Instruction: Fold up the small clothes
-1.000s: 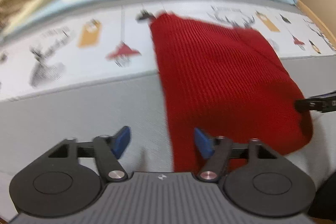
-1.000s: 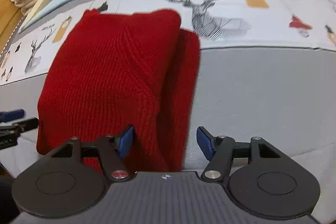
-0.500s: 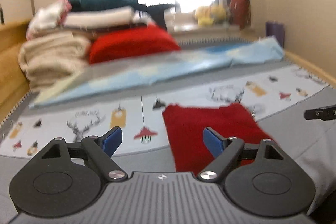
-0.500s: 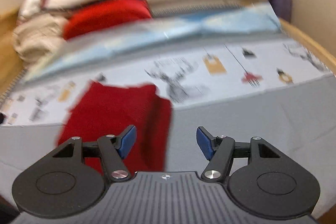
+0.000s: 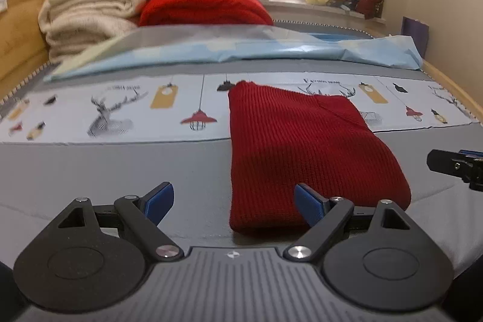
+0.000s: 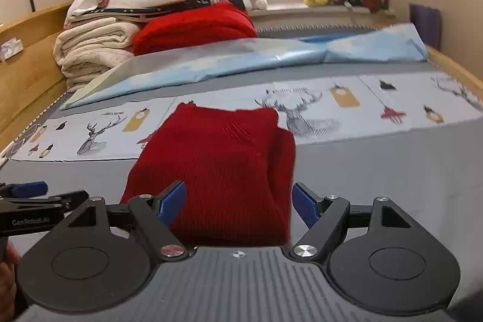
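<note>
The left gripper (image 5: 234, 201) stood released with nothing between its blue pads (image 5: 308, 202), and the right gripper (image 6: 238, 202) had its jaws opening, likewise bare of cloth; both hovered short of the near hem of the red ribbed knit garment (image 5: 302, 147), which lay folded into a thick oblong on the grey bed sheet (image 5: 120, 168), its far end at twelve o'clock resting on the printed strip of cloth with deer and lanterns (image 5: 120, 110). The knit looked soft, light and limp, likely to sag and unfold if lifted by one corner, yet rough enough not to slip from the pads; the safest hold seemed to be the two near corners at five and seven o'clock, pinching all layers together, or the stepped fold edge at three o'clock in the right wrist view. Open sheet lay at nine and three o'clock of the garment, giving room to slide or turn it. Farther off at twelve o'clock lay a crumpled pale blue sheet (image 6: 271, 56), and at eleven o'clock a stack of folded cream blankets and clothes (image 6: 93, 50) beside a wooden bed rail (image 6: 30, 50)
</note>
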Motion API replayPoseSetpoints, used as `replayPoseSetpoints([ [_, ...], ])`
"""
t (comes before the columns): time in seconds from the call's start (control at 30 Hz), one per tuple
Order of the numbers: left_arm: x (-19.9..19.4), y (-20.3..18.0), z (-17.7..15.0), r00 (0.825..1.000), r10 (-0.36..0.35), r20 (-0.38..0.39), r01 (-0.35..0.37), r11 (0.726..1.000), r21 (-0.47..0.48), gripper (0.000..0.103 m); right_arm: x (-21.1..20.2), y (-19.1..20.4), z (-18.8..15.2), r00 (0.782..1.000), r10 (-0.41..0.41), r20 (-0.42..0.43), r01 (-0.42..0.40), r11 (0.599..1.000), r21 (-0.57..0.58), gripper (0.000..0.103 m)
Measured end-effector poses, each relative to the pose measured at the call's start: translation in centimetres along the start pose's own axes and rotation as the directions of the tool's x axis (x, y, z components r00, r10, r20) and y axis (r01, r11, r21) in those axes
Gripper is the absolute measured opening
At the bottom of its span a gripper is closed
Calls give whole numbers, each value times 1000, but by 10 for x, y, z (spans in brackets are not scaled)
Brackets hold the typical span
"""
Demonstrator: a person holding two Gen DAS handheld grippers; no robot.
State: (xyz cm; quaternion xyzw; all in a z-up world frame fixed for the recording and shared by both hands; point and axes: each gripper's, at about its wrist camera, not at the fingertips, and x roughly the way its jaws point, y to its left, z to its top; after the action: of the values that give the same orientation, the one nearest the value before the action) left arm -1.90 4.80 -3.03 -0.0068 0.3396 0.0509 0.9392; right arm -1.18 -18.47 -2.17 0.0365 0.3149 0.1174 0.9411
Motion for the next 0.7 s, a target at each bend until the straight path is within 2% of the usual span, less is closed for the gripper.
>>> replayPoseSetpoints([
  [0.13, 10, 3, -4, 1000, 0, -28, 0, 1000, -14, 91, 15, 6, -2, 999, -46, -15, 45, 999, -20, 79],
  [0.23, 13, 3, -6, 998, -21, -51, 20, 999, -33, 91, 20, 5, -4, 999, -32, -41, 33, 999, 18, 79],
  [0.7, 17, -9, -9, 997, -47, -60, 44, 998, -41, 91, 27, 24, -9, 997, -16, -73, 11, 998, -64, 80],
])
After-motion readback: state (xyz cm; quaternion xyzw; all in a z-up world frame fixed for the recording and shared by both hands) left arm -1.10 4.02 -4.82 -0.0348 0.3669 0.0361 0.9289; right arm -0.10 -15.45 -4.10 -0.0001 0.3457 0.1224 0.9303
